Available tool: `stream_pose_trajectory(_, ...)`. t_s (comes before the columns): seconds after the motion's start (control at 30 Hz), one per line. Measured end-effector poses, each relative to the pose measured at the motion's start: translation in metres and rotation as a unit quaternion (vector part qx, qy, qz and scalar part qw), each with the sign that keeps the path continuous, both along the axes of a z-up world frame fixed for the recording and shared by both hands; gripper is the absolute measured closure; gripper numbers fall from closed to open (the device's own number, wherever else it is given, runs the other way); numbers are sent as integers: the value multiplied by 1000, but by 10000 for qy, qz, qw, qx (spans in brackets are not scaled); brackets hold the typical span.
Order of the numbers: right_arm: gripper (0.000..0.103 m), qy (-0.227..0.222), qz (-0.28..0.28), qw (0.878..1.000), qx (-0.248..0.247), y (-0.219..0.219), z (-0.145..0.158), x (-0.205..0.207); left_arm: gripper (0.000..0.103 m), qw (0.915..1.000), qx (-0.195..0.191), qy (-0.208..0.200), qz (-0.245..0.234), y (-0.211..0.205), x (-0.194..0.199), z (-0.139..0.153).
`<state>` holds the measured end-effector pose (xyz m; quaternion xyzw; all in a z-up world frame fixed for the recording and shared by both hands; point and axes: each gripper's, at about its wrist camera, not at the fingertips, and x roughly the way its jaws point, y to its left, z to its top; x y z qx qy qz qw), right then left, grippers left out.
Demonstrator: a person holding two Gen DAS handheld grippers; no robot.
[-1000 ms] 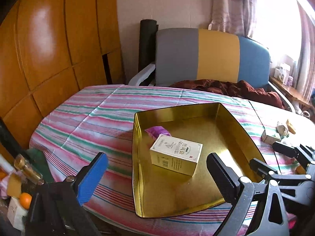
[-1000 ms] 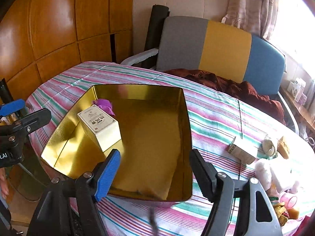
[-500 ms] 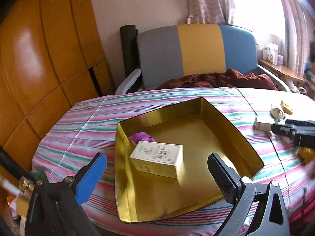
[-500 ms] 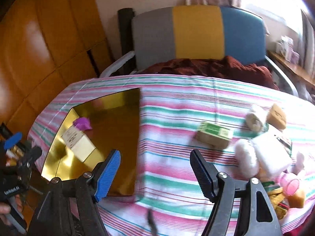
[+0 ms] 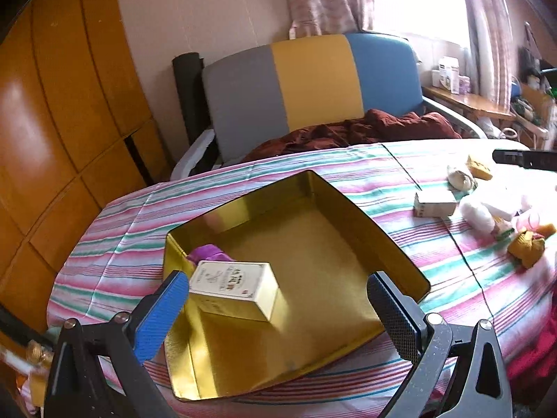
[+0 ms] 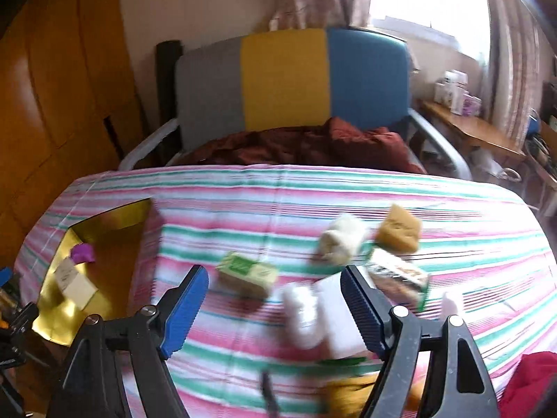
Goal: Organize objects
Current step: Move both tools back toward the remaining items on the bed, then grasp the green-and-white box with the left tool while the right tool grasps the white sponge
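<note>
Left gripper (image 5: 278,299) spread wide, empty, over the near edge of the gold tin tray (image 5: 379,230). Inside the tray, between the fingers: one cream box (image 5: 235,289), one purple item (image 5: 209,252) half hidden behind it. Right gripper (image 6: 275,299) also spread, empty, above the striped desk (image 6: 278,188). Its view is motion-blurred: one green box (image 6: 249,271) just ahead, white pieces (image 6: 303,313) hard to identify.

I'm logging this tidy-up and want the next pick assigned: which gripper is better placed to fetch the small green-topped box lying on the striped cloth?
Probably the right gripper: its open jaws hang just short of the green-topped box. The left gripper, also open, faces the gold tray, well away from that box.
</note>
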<state>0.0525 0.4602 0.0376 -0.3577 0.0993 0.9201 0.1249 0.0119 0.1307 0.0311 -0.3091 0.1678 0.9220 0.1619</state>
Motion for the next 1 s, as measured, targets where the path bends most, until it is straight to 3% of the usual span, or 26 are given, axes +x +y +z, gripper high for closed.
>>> stream_pose_trajectory(0.13,23,6,-460,9989,-118,41,-11,6,0,9998,-60,-43,-200,13,1,-2)
stream_pose_trajectory(0.3,23,142,-1200,9877,-989,90,-30,21,0,9984,-78,-200,-517,35,-1,-4)
stream_pose_trajectory(0.6,23,282,-1723,9729,-1515,116,-34,36,0,9896,4,-440,-1371,99,-6,-3)
stream_pose_trajectory(0.73,23,235,-1655,9727,-1607,118,-36,35,0,9819,-85,-524,-1816,135,-13,-6)
stream_pose_trajectory(1.0,23,58,-1255,9809,-1486,105,-37,25,1,9538,-1107,-690,-2705,204,-45,-32)
